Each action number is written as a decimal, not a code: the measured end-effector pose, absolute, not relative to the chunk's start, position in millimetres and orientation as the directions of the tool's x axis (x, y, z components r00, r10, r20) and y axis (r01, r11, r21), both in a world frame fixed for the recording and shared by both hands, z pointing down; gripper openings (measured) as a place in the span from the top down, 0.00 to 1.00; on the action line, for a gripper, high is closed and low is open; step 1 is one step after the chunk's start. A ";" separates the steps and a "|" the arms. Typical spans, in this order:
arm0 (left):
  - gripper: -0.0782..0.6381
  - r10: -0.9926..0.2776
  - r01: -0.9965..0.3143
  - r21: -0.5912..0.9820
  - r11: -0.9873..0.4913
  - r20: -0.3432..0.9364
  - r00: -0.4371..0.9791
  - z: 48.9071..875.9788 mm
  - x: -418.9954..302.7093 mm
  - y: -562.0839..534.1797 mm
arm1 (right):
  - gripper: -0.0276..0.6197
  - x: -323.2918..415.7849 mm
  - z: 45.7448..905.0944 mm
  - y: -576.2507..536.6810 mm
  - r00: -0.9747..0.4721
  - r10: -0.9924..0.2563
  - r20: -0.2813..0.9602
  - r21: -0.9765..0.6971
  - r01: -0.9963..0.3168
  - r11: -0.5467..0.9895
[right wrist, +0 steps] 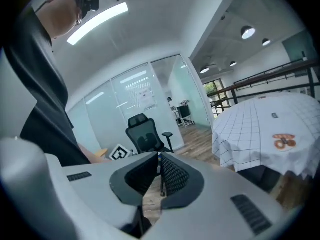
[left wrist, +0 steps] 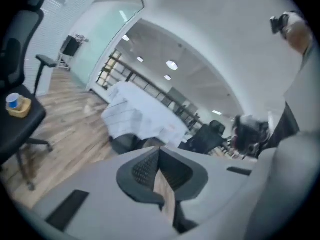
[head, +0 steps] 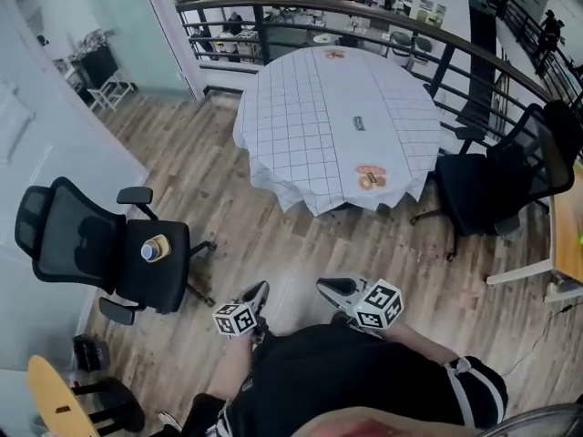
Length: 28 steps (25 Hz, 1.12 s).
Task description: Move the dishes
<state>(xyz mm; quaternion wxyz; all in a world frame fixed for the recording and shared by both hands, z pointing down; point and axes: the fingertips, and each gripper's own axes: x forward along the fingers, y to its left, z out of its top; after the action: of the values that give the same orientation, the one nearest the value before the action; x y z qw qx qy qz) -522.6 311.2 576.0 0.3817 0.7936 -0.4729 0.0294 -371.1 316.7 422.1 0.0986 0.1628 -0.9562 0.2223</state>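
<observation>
Wood floor (head: 200, 185), railed mezzanine. One round table (head: 314, 116), checked cloth. Two dishes on it: near dish (head: 370, 177) at front edge, far dish (head: 335, 54) at back edge. Two black chairs (head: 105, 253) flank the table. Left gripper (head: 258, 291) and right gripper (head: 330, 288) sit before the table, both closed, empty

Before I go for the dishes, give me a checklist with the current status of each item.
1. Left hand-held gripper empty: ok, jaws together on nothing.
2. Right hand-held gripper empty: ok, jaws together on nothing.
3. Jaws apart for a pickup: not ok, both are shut.
4. Dish located: ok, it sits near the front edge of the table.
5. Dish likely within reach: not ok, bare floor lies between the person and the table.
6. Cup on the chair seat upright: ok.
</observation>
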 end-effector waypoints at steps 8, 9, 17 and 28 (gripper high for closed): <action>0.89 -0.759 -0.762 0.335 -0.555 0.171 0.628 374.8 -430.1 295.9 | 0.91 -362.5 348.8 295.5 -0.903 -0.416 0.111 -0.357 -0.427 0.831; 0.89 -0.772 -0.772 0.316 -0.552 0.156 0.616 361.1 -433.4 296.6 | 0.91 -366.5 337.6 293.9 -0.898 -0.431 0.094 -0.340 -0.436 0.834; 0.89 -0.880 -0.866 0.216 -0.451 0.056 0.472 285.4 -512.5 311.4 | 0.91 -407.3 276.3 287.9 -0.892 -0.451 0.005 -0.165 -0.446 0.880; 0.89 -0.920 -0.915 0.158 -0.371 0.071 0.385 280.8 -541.8 338.6 | 0.91 -413.6 292.0 304.3 -0.868 -0.495 0.051 -0.213 -0.494 0.843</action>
<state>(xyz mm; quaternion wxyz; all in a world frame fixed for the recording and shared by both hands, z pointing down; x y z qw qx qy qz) -541.8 338.6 280.8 0.0858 0.8278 -0.5543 -0.0145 -413.6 304.3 292.0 -0.0028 0.2574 -0.9600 0.1103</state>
